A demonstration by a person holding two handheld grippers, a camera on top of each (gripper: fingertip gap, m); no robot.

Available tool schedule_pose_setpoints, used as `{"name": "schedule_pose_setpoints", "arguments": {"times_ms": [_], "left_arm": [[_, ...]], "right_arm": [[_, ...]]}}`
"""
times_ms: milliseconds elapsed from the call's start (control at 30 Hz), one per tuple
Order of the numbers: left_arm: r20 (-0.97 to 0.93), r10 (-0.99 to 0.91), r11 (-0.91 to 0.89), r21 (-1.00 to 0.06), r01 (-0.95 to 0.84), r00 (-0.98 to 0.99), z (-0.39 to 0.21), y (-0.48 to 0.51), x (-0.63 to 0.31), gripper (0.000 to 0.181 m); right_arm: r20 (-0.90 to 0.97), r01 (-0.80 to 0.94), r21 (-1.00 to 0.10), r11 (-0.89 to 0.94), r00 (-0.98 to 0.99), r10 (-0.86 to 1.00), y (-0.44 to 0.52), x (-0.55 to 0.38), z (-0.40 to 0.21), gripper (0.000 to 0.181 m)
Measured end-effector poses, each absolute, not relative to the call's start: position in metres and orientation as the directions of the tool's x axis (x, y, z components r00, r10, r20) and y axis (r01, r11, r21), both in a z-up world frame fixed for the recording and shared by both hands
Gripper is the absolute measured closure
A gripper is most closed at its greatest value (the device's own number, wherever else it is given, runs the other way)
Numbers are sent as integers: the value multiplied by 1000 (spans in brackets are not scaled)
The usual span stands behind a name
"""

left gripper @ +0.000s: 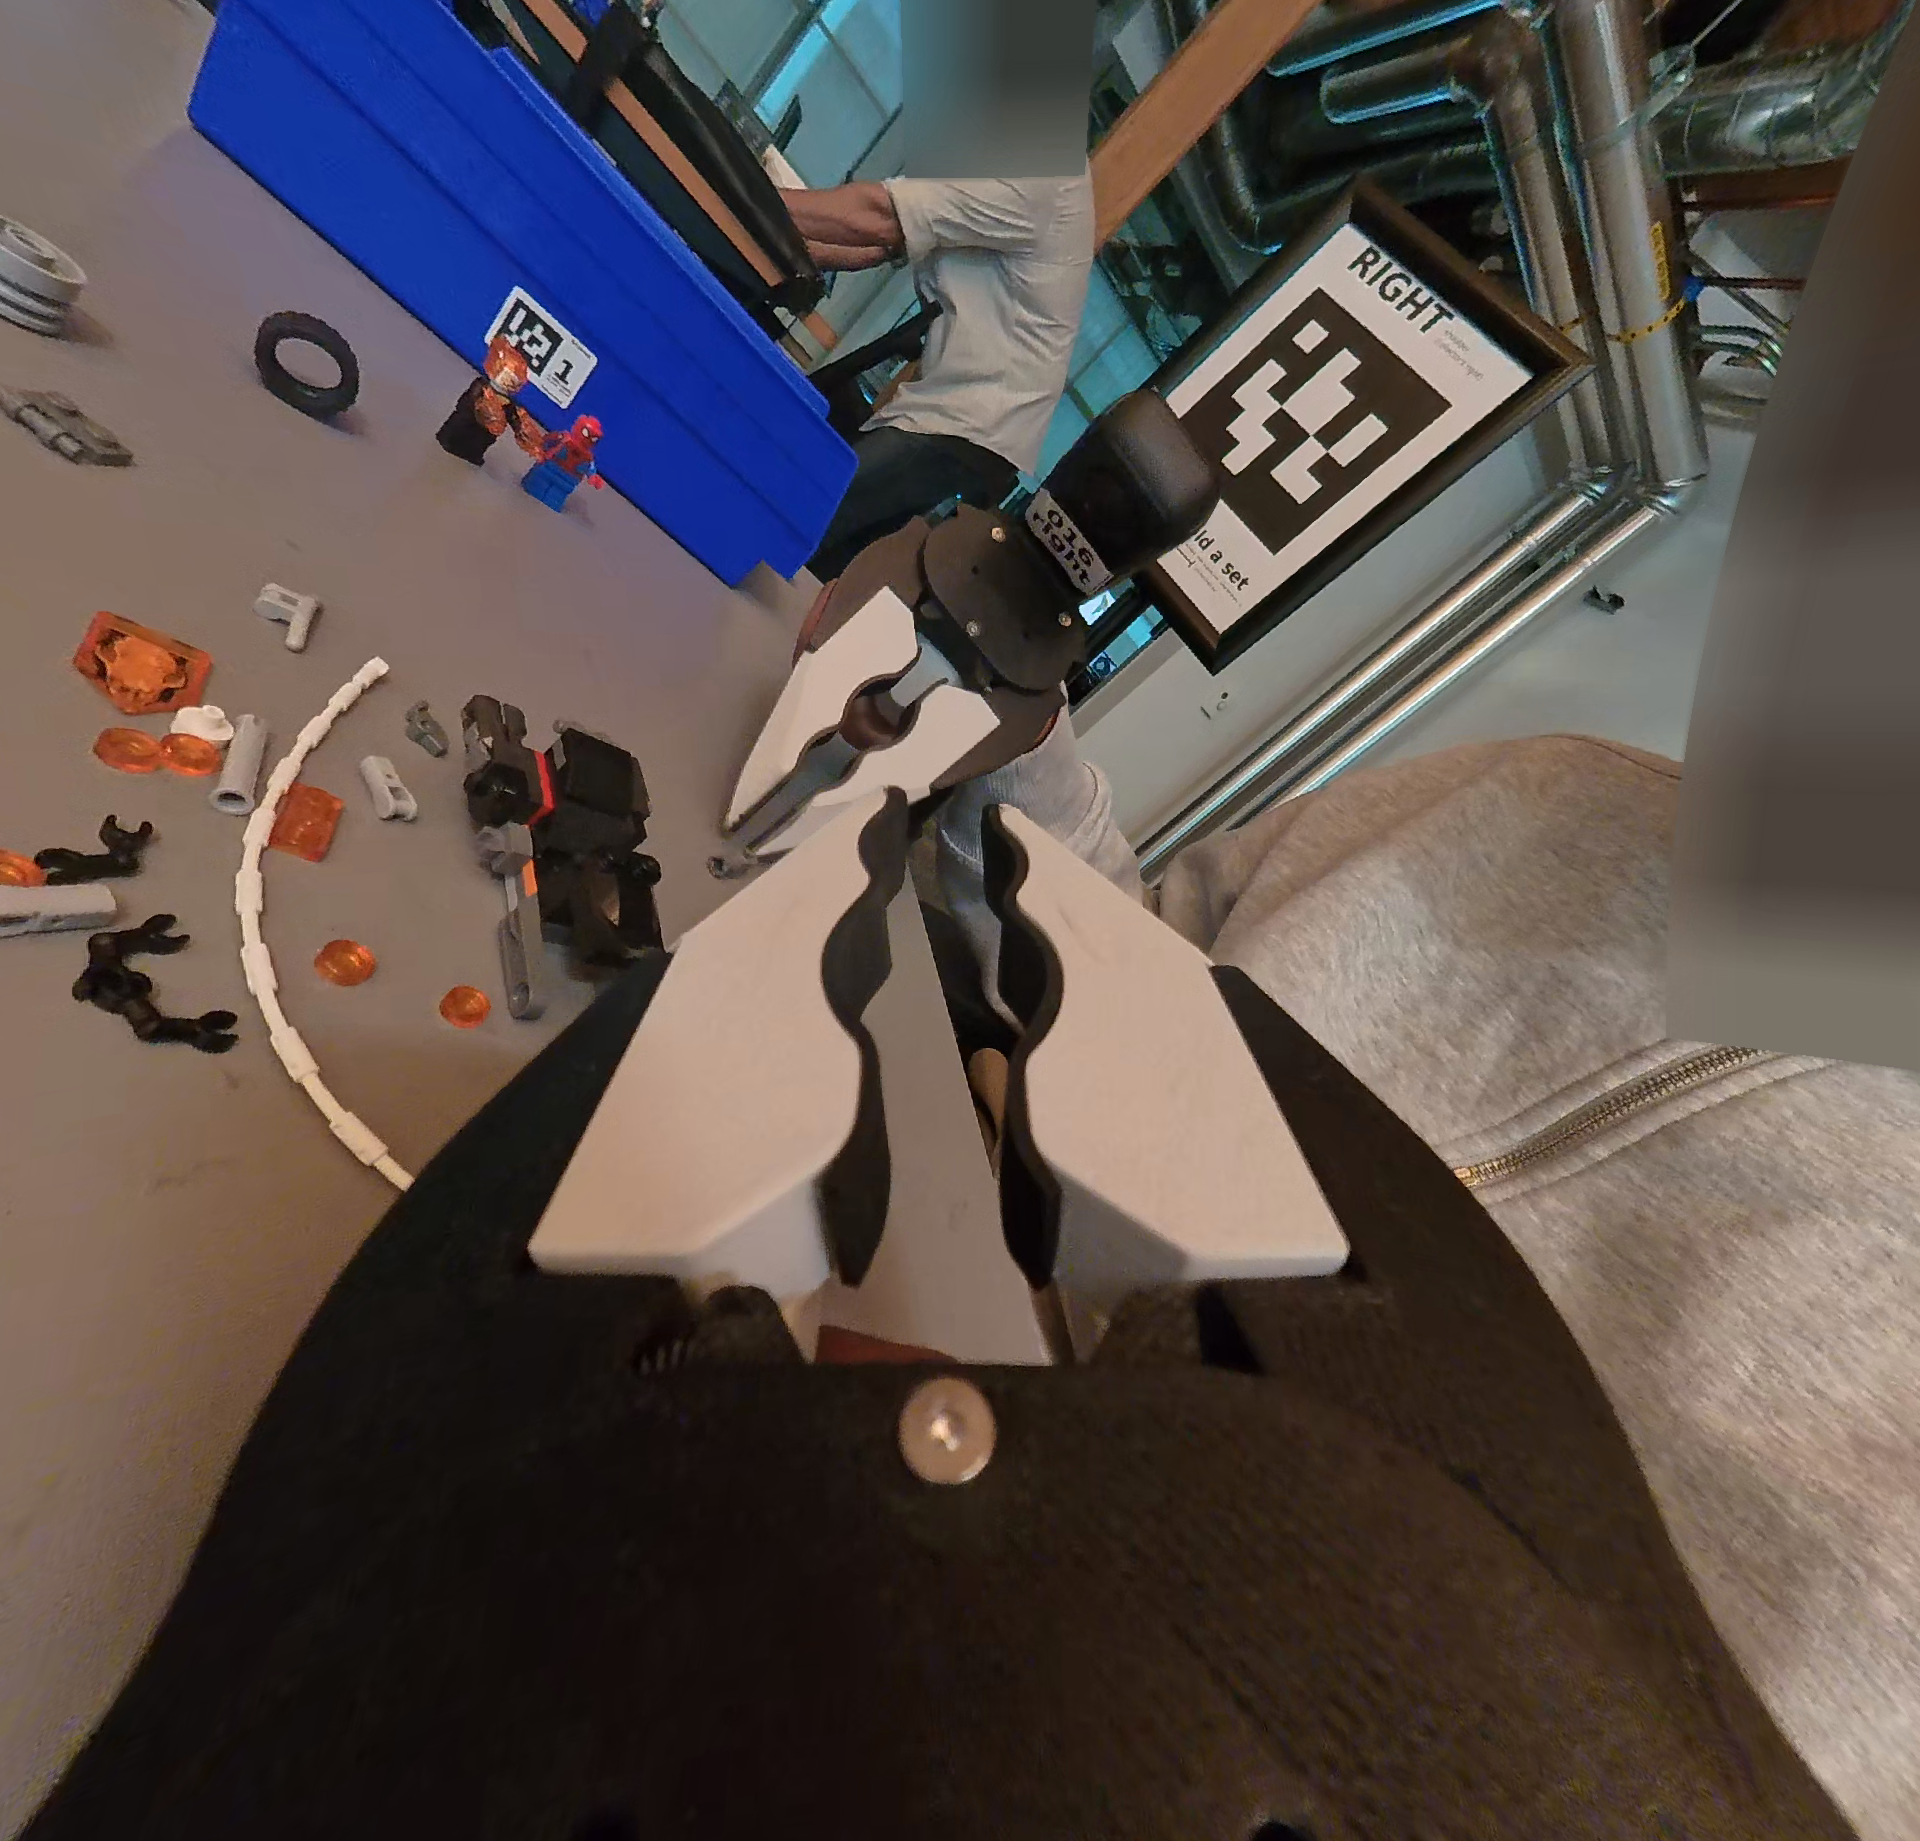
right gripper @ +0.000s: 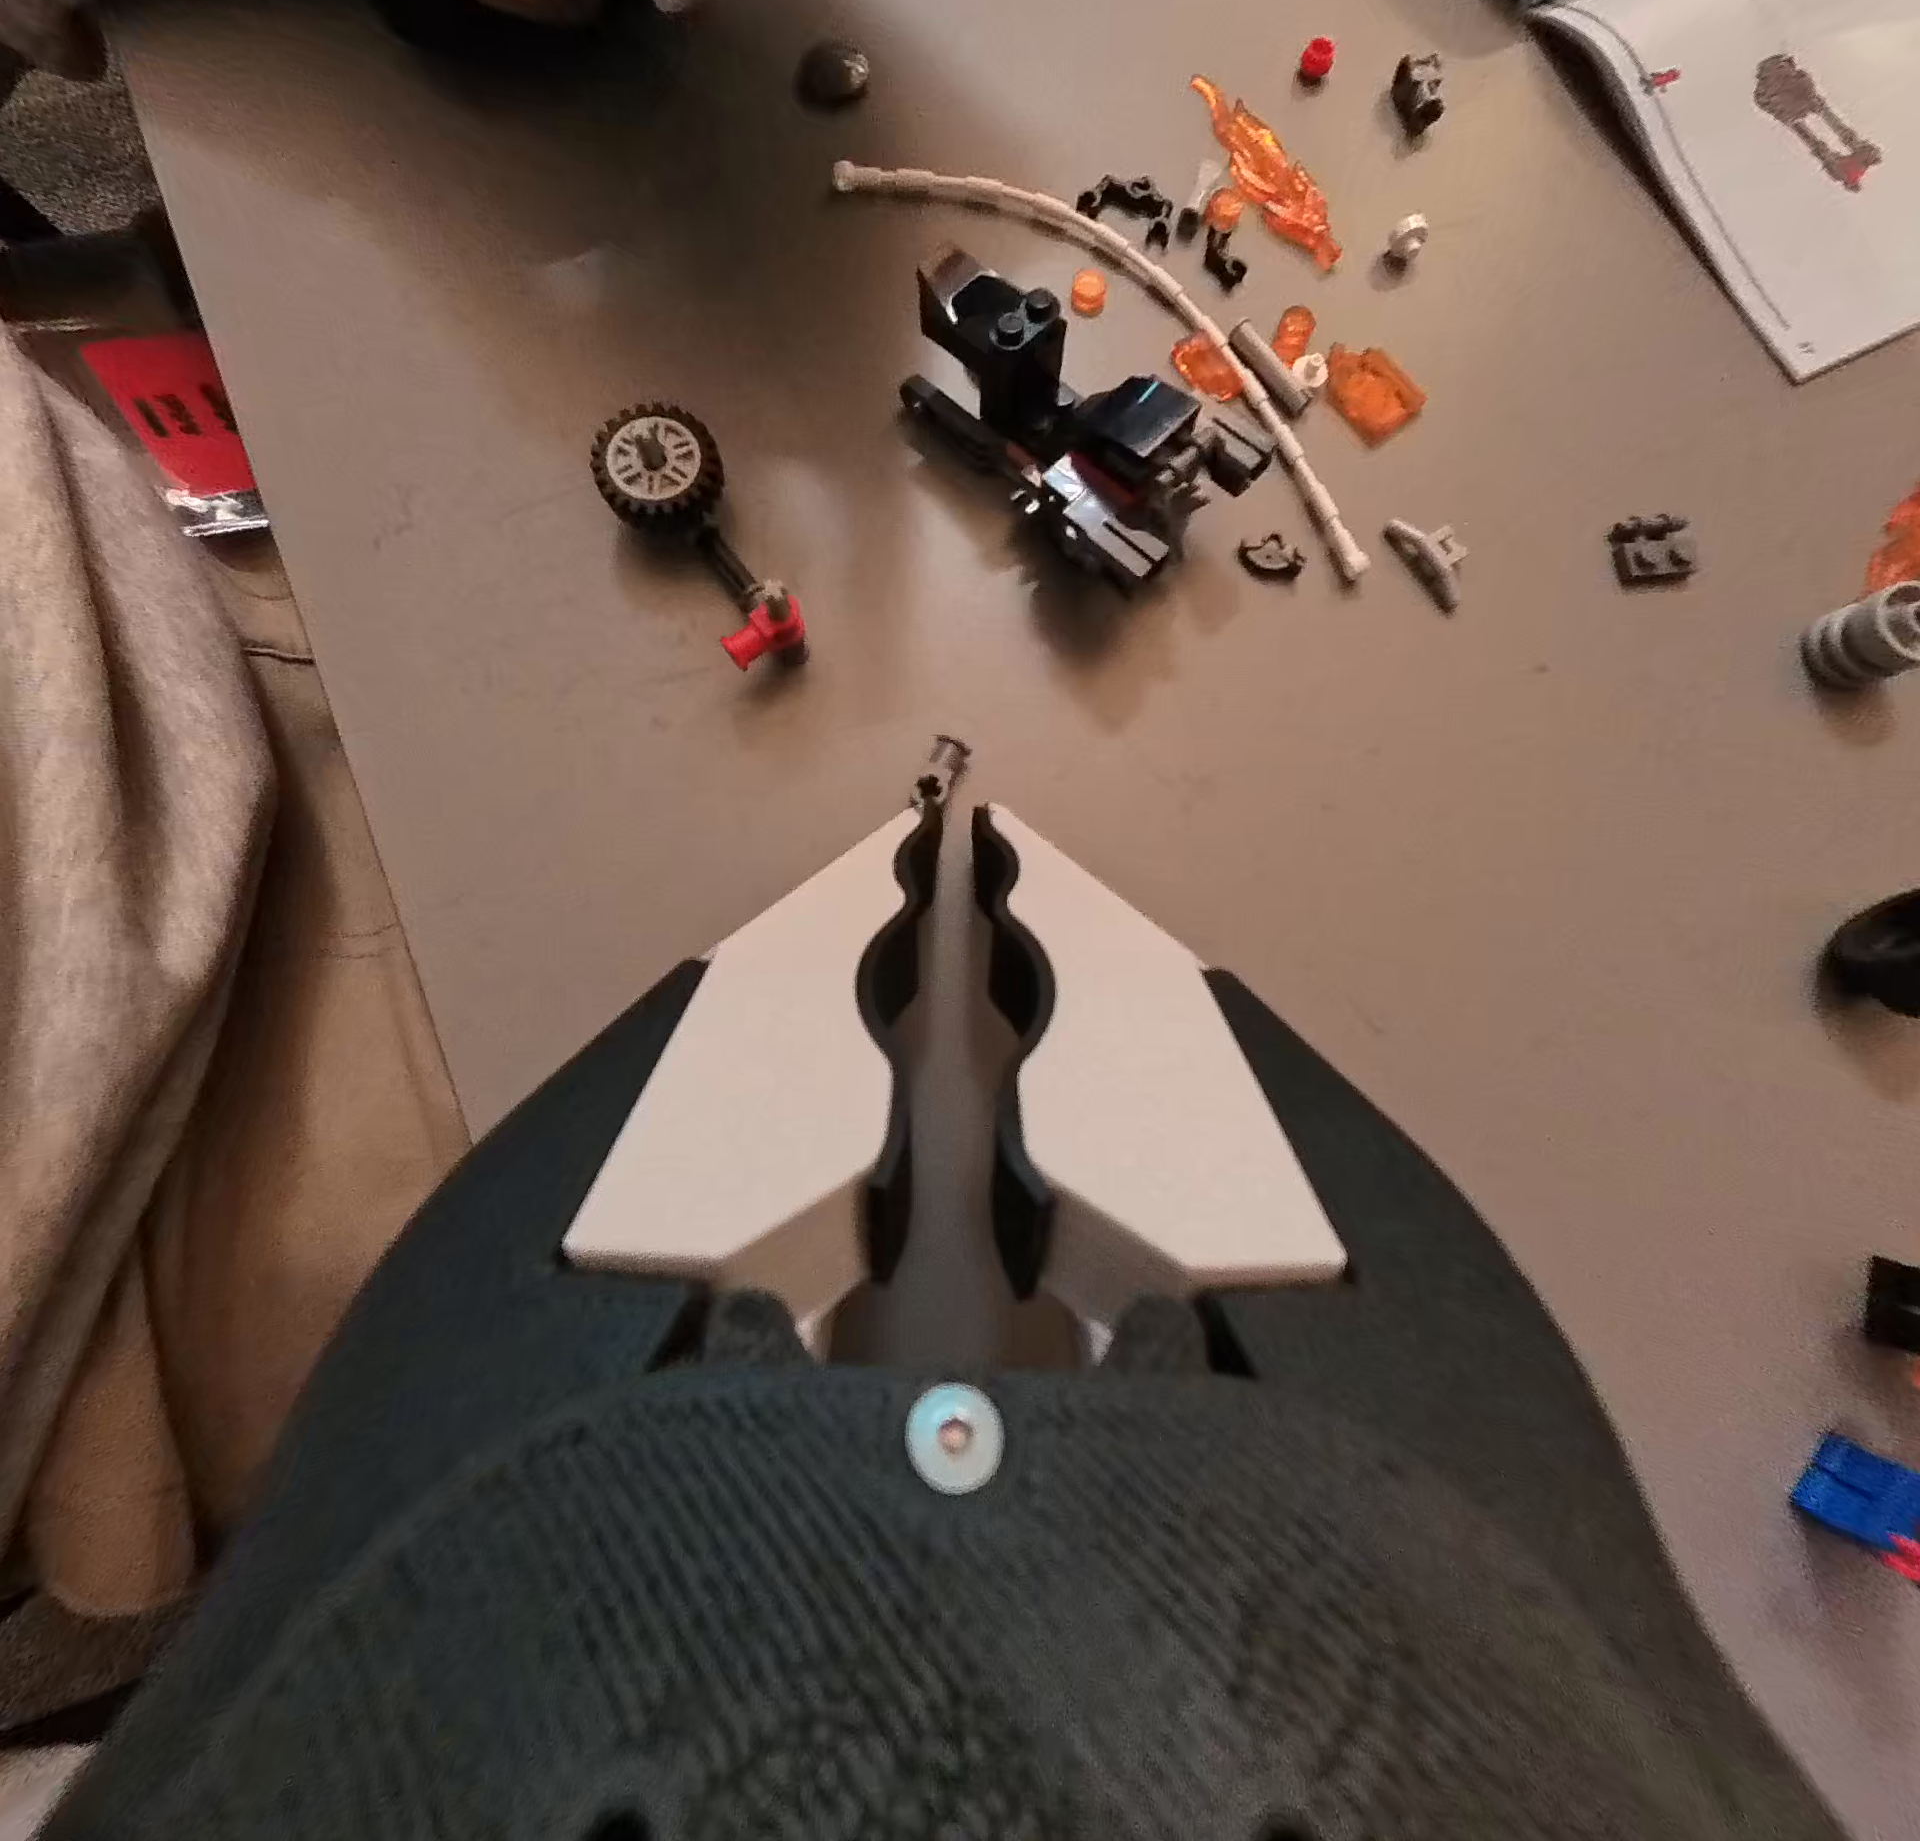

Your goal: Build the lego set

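A grey table (right gripper: pixel 1351 856) is seen strewn with lego parts. In the right wrist view, the right gripper (right gripper: pixel 954 812) is held low over the table, its jaws drawn to a narrow gap, and a tiny dark pin (right gripper: pixel 943 768) sticks out at the tip of its left finger; whether the pin is pinched or merely touched cannot be told. The half-built black model (right gripper: pixel 1081 441) lies well ahead of this gripper, slightly to the right. A wheel (right gripper: pixel 657 461) on a black axle with a red end lies ahead to the left, nearer than the model. A curved grey tube (right gripper: pixel 1195 316) and orange pieces (right gripper: pixel 1268 170) are scattered just beyond the model, and an open booklet (right gripper: pixel 1714 129) lies at far right. In the left wrist view, the left gripper (left gripper: pixel 940 825) is raised off the table with a narrow gap and nothing between its fingers. The model (left gripper: pixel 566 835) is seen to its left on the table, with two minifigures (left gripper: pixel 530 430) standing before a blue bin (left gripper: pixel 499 222).
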State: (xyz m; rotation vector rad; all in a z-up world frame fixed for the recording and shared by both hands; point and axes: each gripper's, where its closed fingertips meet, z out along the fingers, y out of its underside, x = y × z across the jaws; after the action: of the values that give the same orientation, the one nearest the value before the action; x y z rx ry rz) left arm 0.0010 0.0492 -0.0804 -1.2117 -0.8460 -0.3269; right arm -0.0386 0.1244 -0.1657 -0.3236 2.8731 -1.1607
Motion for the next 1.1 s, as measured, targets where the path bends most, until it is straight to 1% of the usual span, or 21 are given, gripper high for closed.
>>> {"name": "schedule_pose_setpoints", "arguments": {"times_ms": [167, 333, 533, 600, 633, 700, 800, 933, 1000, 1100], "left_arm": [[722, 206, 350, -685, 639, 661, -81, 50, 1, 170], [722, 205, 351, -684, 639, 660, -81, 49, 1, 170], [722, 206, 350, -685, 639, 661, -81, 50, 1, 170], [722, 206, 350, -685, 639, 660, -81, 49, 1, 170], [722, 206, 350, -684, 639, 660, -81, 49, 1, 170], [723, 206, 350, -684, 640, 660, -81, 49, 1, 170], [722, 206, 351, -684, 639, 660, -81, 49, 1, 170], [722, 206, 350, -685, 640, 660, -81, 49, 1, 170], [722, 205, 349, -685, 640, 661, -81, 50, 1, 170], [722, 205, 350, -685, 639, 661, -81, 50, 1, 170]], "right_arm": [[7, -177, -680, 711, -972, -236, 125, -28, -169, 177], [-15, -202, -723, 660, -951, -308, 118, -10, -162, 178], [53, -199, -733, 650, -970, -237, 120, -32, -156, 179], [79, -213, -740, 638, -970, -231, 119, -35, -156, 176], [82, -218, -750, 625, -967, -240, 118, -34, -156, 171], [44, -201, -770, 605, -963, -264, 116, -29, -158, 165], [-4, -174, -759, 627, -963, -271, 117, -27, -165, 162], [43, -193, -797, 573, -963, -265, 110, -29, -157, 154], [67, -207, -817, 538, -961, -266, 105, -29, -153, 154], [80, -229, -802, 551, -956, -282, 105, -26, -156, 154]]}}
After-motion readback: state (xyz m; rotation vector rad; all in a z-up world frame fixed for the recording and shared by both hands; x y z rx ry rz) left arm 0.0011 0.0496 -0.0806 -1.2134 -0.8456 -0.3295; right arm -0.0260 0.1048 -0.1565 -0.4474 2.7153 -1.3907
